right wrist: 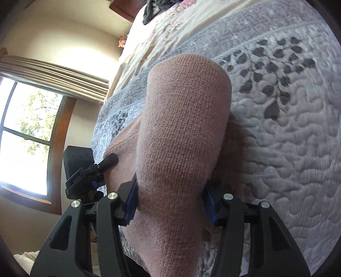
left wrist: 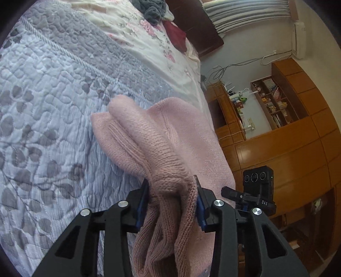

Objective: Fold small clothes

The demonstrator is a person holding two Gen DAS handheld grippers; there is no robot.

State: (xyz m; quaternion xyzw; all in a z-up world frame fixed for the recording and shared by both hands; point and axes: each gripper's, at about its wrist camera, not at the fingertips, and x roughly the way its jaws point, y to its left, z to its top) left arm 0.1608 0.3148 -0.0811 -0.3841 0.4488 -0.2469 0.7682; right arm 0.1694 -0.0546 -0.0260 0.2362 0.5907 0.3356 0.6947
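Both claws are gripping one pink knit garment (left wrist: 170, 149): my left gripper (left wrist: 172, 204) is pinching a bunched edge, my right gripper (right wrist: 170, 204) a smoother fold. It's hanging forward over the quilt (left wrist: 53, 85) (long axis away from me), neither hand nearer.

A knit garment (left wrist: 170, 136) lies on the quilt (left wrist: 53, 95) of the bed, its near end bunched between the fingers of the left hand-held gripper (left wrist: 172, 204). Another fold of it (right wrist: 183, 132) rises between the fingers of the right hand-held gripper (right wrist: 170, 204). Beyond the quilt lies a sheet (left wrist: 149, 42), with a heap of clothes (left wrist: 157, 15) on its far end. Right of the bed stand wooden cabinets (left wrist: 287, 149) with shelves (left wrist: 275, 104). In the right wrist view, a window (right wrist: 25, 136) is left of the bed.
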